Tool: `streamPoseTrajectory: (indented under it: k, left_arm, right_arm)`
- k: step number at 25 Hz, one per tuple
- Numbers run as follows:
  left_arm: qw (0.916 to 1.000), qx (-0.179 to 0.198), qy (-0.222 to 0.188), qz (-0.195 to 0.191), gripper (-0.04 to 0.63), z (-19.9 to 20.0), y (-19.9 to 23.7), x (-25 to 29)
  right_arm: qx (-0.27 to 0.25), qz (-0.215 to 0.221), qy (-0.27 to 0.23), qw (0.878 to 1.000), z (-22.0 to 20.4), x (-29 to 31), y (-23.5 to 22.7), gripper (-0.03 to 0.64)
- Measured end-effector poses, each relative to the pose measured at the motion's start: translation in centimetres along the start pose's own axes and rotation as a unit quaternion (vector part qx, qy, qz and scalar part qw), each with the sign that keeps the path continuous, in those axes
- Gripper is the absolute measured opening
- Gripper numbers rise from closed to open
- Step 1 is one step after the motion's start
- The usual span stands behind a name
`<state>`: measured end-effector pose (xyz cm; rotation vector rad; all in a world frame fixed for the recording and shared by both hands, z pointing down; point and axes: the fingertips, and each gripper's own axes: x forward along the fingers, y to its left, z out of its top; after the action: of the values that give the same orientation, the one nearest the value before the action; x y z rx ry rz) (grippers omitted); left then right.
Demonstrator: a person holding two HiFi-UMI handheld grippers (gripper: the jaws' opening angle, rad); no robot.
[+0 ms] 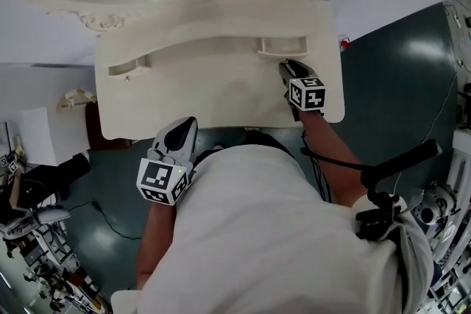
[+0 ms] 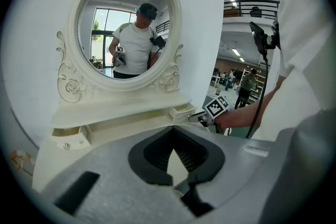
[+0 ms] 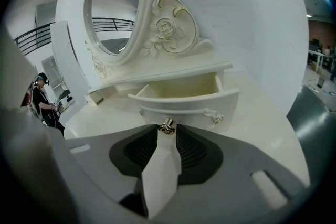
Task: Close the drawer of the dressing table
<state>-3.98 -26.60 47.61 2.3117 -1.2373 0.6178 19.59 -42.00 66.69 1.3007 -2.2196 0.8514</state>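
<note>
— Any words to read?
— Only black-and-white square patterns, on the cube (image 1: 307, 94) of the right gripper (image 1: 284, 67) and on the other cube (image 1: 162, 180) of the left gripper (image 1: 187, 123).
— And the drawer (image 3: 184, 96)?
— Pulled out, at the right end of the dressing table (image 1: 221, 95), under the little shelf below the mirror (image 3: 113, 8). Cream inside, with a curvy front and a shiny round knob (image 3: 167, 126).
— The right gripper?
— Spread apart, with the knob right at the tips, in the gap. Touching or not, hard to tell.
— The left one?
— Pinched together at the tips, holding nothing, by the front edge of the table.
— Room to move?
— Lots of bare table top between the drawer front and the wavy front edge. Dark floor (image 1: 397, 62) just past the right edge.
— Look and feel?
— Cream paint, smooth and hard. A carved rose (image 3: 165, 29) and curls beside the oval mirror. Grey gripper bodies with dark ribbed pads.
</note>
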Motion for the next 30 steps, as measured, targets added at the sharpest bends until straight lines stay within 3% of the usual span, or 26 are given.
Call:
streamPoseTrajectory:
  k: [15, 30]
  left_arm:
    - [0.9999, 0.012, 0.001, -0.006, 0.002, 1.3, 0.0, 1.5]
    - [0.9999, 0.007, -0.002, 0.013, 0.003, 1.3, 0.5, 1.4]
  right_arm:
    - [-0.011, 0.004, 0.0, 1.0, 0.6, 0.6, -0.3, 0.097]
    - [-0.018, 0.011, -0.002, 1.0, 2.3, 2.5, -1.4, 0.095]
